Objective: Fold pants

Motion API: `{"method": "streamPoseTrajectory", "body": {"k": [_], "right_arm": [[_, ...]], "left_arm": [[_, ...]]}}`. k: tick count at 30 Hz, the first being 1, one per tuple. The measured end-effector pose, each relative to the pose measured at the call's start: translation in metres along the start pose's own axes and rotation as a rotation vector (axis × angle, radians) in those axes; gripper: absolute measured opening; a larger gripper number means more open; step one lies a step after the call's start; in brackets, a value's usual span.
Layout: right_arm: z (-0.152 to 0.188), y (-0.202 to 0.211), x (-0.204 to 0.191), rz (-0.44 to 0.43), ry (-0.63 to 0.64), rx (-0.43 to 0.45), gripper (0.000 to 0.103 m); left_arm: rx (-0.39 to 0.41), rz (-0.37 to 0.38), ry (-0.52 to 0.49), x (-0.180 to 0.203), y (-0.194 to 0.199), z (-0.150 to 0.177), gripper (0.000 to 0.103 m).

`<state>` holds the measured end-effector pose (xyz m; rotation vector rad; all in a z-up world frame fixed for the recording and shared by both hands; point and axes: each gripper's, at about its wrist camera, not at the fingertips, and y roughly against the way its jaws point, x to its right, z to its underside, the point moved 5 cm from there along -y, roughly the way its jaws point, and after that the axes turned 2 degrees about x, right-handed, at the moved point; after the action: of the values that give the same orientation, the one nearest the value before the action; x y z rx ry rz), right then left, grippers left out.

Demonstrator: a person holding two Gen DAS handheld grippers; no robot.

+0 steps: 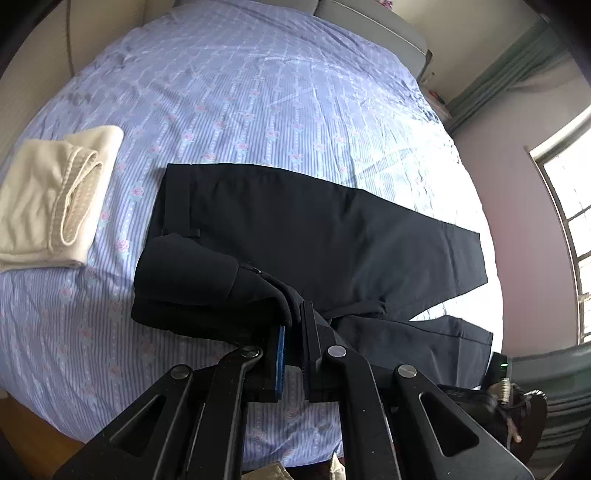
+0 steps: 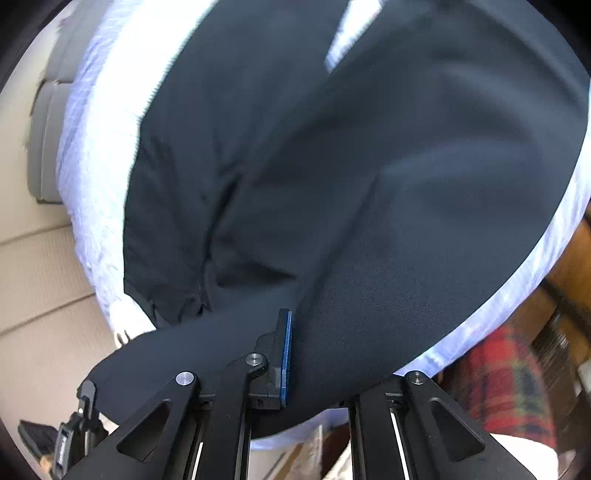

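Observation:
Dark navy pants (image 1: 314, 236) lie on the blue striped bed sheet (image 1: 240, 92), waistband to the left, legs running right. My left gripper (image 1: 295, 321) is shut on the near waist edge, which is lifted and bunched over the flat part. In the right wrist view the pants (image 2: 369, 166) fill most of the frame. My right gripper (image 2: 295, 332) is shut on the cloth of the near leg. Its left finger (image 2: 284, 354) with the blue pad shows; the right finger is hidden under the cloth.
A folded cream garment (image 1: 55, 199) lies on the bed to the left of the pants. Grey pillows (image 1: 369, 26) sit at the head. A window (image 1: 569, 229) is at right. The wooden bed frame (image 2: 569, 266) and a red plaid cloth (image 2: 506, 376) lie near.

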<state>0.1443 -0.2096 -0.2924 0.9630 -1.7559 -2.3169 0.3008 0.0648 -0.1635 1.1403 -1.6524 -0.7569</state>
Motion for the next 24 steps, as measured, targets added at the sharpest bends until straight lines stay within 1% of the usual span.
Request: {"method": "streamPoseTrajectory", "body": {"k": [4,5,7,10,12,14,17,18,22,24], "right_arm": [[-0.012,0.050,-0.042,-0.035,0.130,0.116,0.009],[-0.015,0.058,-0.052,-0.042,0.156,0.132,0.009],[-0.024,0.071,-0.079,-0.047,0.219,0.160,0.009],[-0.041,0.072,-0.111,-0.051,0.295,0.181,0.009],[-0.055,0.063,-0.129,-0.039,0.317,0.163,0.009],[-0.072,0.050,-0.151,-0.033,0.345,0.147,0.009],[-0.096,0.026,-0.178,0.017,0.417,0.133,0.009],[-0.103,0.016,-0.186,0.033,0.435,0.114,0.009],[-0.131,-0.024,-0.210,0.101,0.505,0.079,0.009],[-0.140,-0.041,-0.217,0.116,0.516,0.054,0.009]], "left_arm": [[0.026,0.005,0.033,-0.005,0.010,-0.007,0.008],[0.038,0.003,0.038,-0.006,0.013,-0.010,0.008],[0.064,0.000,0.050,-0.007,0.017,-0.018,0.008],[0.109,-0.011,0.058,-0.011,0.016,-0.037,0.008],[0.120,-0.013,0.075,-0.016,0.008,-0.054,0.008],[0.127,-0.024,0.068,-0.020,-0.008,-0.074,0.008],[0.122,-0.044,0.056,-0.024,-0.033,-0.101,0.009],[0.118,-0.054,0.053,-0.026,-0.041,-0.109,0.009],[0.069,-0.087,0.061,-0.038,-0.083,-0.138,0.009],[0.041,-0.126,0.059,-0.046,-0.103,-0.148,0.009]]}}
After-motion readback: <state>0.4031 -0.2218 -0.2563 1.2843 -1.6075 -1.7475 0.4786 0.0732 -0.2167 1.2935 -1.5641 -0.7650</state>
